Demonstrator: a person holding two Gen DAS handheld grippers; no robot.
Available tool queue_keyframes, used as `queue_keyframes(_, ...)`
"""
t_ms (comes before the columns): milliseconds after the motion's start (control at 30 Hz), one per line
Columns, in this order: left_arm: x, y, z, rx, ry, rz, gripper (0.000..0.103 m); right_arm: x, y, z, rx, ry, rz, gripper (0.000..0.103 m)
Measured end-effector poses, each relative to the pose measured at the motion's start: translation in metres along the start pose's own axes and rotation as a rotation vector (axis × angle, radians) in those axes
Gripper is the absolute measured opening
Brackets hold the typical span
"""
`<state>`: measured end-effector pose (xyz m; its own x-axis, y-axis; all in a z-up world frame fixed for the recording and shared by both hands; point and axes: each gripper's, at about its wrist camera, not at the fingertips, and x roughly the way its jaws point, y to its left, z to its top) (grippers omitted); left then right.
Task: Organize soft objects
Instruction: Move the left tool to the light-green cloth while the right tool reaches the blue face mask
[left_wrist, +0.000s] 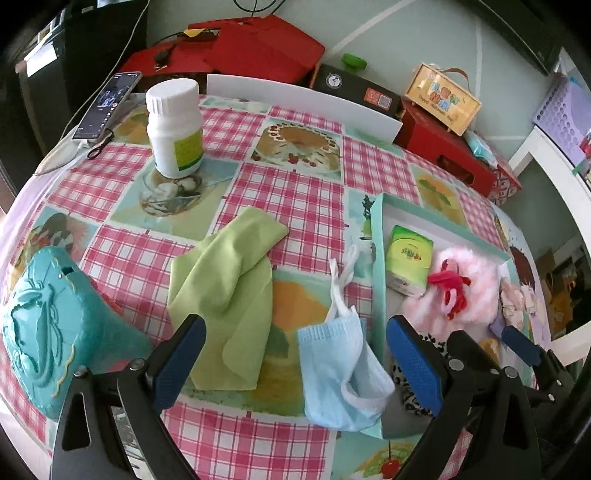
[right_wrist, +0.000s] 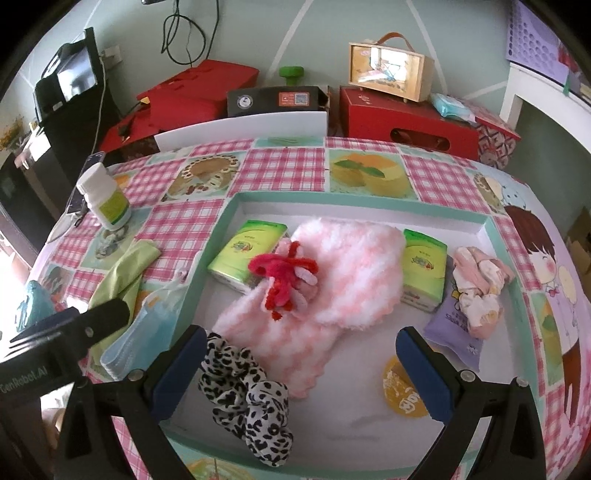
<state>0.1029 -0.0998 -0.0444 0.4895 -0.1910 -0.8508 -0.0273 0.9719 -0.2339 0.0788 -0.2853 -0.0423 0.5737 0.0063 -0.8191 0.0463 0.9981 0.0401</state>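
Mostly sorted: teal-rimmed shallow tray (right_wrist: 369, 202) holds the soft pieces already.
I still see the crumpled green cloth (left_wrist: 225, 288) and pale blue face mask (left_wrist: 340, 369) outside; my left gripper (left_wrist: 295, 365) and right gripper (right_wrist: 301, 373) both spread, empty.

My left view cuts the teal toy (left_wrist: 44, 328) at the frame edge. Left finger (left_wrist: 415, 363) covers most of the leopard scrunchie (left_wrist: 410, 397). The mask (left_wrist: 341, 373) hides part of the tray wall (left_wrist: 376, 266). In the right view the left gripper's arm (right_wrist: 92, 325) overlaps the cloth (right_wrist: 122, 269). Print on both tissue packs (right_wrist: 247, 251) too small to read. Yellow disc (right_wrist: 402, 387) half behind my right finger (right_wrist: 424, 373)
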Motion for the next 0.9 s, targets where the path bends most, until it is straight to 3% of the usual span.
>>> queue_keyframes(200,-0.004,0.009,0.008,-0.034,0.009,-0.015,0.098,-0.008,0.004,-0.001,-0.017,-0.020,0.051,0.103)
queue_keyframes(567,-0.011,0.007,0.028,0.026,-0.003,-0.035,0.097,-0.021,0.034,-0.006,-0.079,-0.022,0.198,0.102)
queue_keyframes(633,-0.010,0.008,0.030,0.034,0.003,-0.036,0.096,-0.021,0.042,-0.007,-0.102,-0.018,0.217,0.097)
queue_keyframes(767,-0.006,0.010,0.031,0.038,0.027,-0.034,0.082,-0.017,0.058,-0.010,-0.139,0.010,0.277,0.086)
queue_keyframes(900,-0.003,0.010,0.029,0.041,0.040,-0.045,0.080,-0.009,0.070,-0.014,-0.171,0.039,0.314,0.077)
